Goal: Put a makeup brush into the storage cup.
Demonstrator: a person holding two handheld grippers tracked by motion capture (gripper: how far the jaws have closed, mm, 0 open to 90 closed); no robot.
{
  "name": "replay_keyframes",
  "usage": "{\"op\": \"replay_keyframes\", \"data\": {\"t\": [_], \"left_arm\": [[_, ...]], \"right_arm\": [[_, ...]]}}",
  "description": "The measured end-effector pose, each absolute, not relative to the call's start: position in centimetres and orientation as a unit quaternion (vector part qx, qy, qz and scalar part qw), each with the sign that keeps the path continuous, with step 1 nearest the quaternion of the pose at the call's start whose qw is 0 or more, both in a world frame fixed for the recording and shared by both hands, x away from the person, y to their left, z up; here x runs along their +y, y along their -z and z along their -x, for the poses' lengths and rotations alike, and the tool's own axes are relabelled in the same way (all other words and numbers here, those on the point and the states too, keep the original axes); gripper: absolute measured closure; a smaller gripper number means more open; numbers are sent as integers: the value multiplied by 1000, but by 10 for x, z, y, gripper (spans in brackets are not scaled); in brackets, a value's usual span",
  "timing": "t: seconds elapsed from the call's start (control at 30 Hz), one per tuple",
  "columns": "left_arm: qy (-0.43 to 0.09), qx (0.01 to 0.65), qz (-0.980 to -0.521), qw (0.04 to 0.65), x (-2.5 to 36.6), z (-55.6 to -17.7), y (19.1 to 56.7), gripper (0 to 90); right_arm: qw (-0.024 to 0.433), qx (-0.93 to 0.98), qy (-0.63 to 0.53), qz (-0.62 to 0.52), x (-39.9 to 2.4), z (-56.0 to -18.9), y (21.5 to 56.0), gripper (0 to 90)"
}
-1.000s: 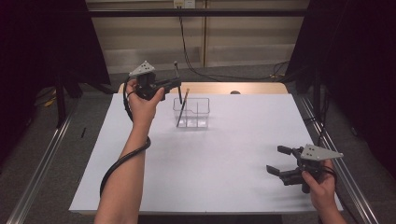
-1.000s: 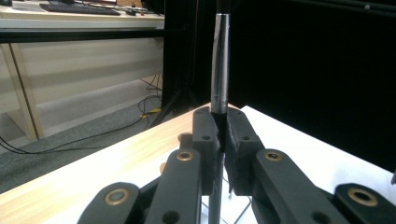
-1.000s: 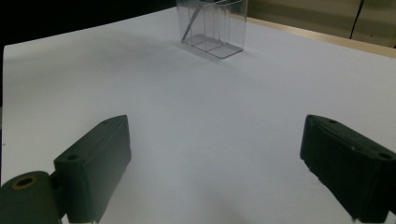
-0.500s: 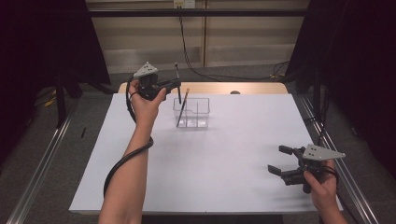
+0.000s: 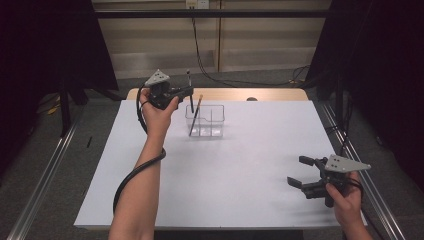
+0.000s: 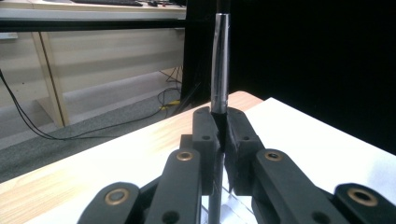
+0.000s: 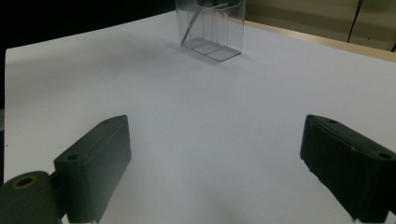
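My left gripper [image 5: 186, 91] is raised over the far left of the white table and is shut on a thin dark brush [image 5: 190, 92] held upright. In the left gripper view the jaws [image 6: 220, 135] pinch its shaft just below a silver ferrule [image 6: 220, 65]. The brush's lower end hangs at the left rim of a clear divided container [image 5: 206, 121]; I cannot tell if it is inside. A wooden-handled brush [image 5: 195, 114] leans in the container's left compartment. My right gripper [image 5: 301, 171] rests low at the near right, open and empty [image 7: 215, 140], facing the container [image 7: 212, 28].
The white table top [image 5: 240, 175] ends in a wooden strip [image 5: 280, 94] at the back. Metal rails [image 5: 45, 170] run along both sides. A black cable [image 5: 132, 175] loops under the left forearm. A small dark object [image 5: 251, 99] lies on the wooden strip.
The left forearm has shifted slightly; the dark brush stays upright in the shut jaws. The right gripper has kept still.
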State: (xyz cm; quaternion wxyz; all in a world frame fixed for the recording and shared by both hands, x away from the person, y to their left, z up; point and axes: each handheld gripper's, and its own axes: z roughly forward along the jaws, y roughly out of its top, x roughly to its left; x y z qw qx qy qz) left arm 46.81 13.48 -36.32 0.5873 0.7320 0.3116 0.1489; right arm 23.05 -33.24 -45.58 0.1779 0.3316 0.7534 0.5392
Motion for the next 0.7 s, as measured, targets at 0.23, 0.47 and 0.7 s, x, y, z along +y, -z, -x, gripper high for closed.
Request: {"op": "replay_keyframes", "data": {"t": [0.23, 0.47, 0.7], "left_arm": [[-149, 311, -736, 582, 133, -467, 368, 838], [-148, 314, -738, 579, 132, -465, 374, 838], [-146, 316, -740, 575, 130, -466, 379, 838]], "right_arm": [[181, 754, -540, -327, -332, -230, 454, 87], [183, 756, -538, -323, -330, -229, 453, 87], [182, 756, -540, -323, -330, -230, 453, 87]]}}
